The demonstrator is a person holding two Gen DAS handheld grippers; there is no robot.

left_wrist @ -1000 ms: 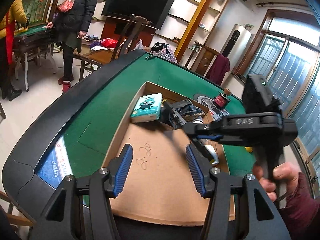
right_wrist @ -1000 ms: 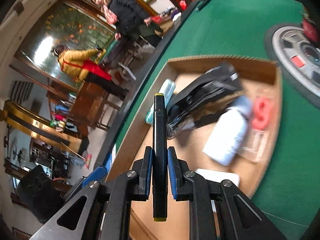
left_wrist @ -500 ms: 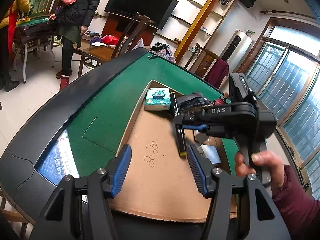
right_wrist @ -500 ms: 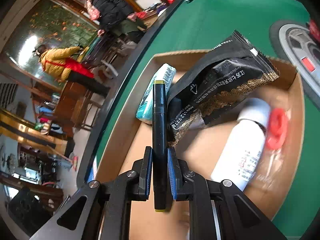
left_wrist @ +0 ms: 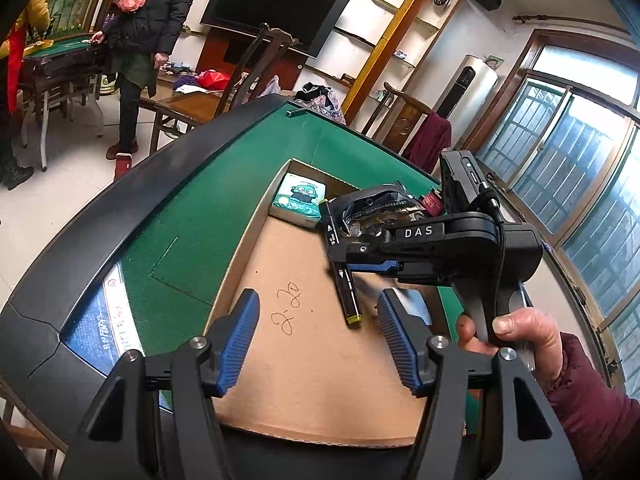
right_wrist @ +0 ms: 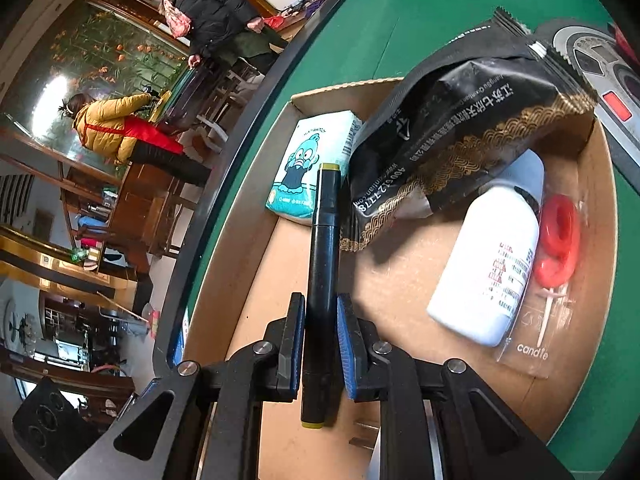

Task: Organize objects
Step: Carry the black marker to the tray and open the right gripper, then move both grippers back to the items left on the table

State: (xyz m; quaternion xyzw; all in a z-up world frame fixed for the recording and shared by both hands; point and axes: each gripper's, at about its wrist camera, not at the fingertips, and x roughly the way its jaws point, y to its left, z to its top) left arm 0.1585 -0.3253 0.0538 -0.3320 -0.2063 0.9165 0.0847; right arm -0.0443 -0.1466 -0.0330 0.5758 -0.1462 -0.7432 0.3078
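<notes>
A shallow cardboard box (left_wrist: 312, 380) lies on the green table (left_wrist: 192, 232). My right gripper (right_wrist: 321, 304) is shut on a black marker (right_wrist: 324, 248) with yellow-green ends, held low over the box floor. In the left wrist view the marker (left_wrist: 343, 276) slants down from that gripper (left_wrist: 344, 252), and its lower end meets the cardboard. At the box's far end lie a teal tissue pack (right_wrist: 306, 168), a black snack bag (right_wrist: 460, 120), a white bottle (right_wrist: 488, 264) and a red candle packet (right_wrist: 558, 236). My left gripper (left_wrist: 318, 304) hovers over the near part of the box, its jaws opening, nothing between them.
A person's hand (left_wrist: 520, 332) in a dark red sleeve holds the right gripper's handle. A round grey control panel (right_wrist: 600, 64) sits in the table beyond the box. The table has a raised dark rim (left_wrist: 80, 248). Two people stand by another table at the far left (left_wrist: 148, 40).
The right gripper has come down into the box with the marker, whose lower end now reaches the cardboard. The left gripper's jaws have spread wider.
</notes>
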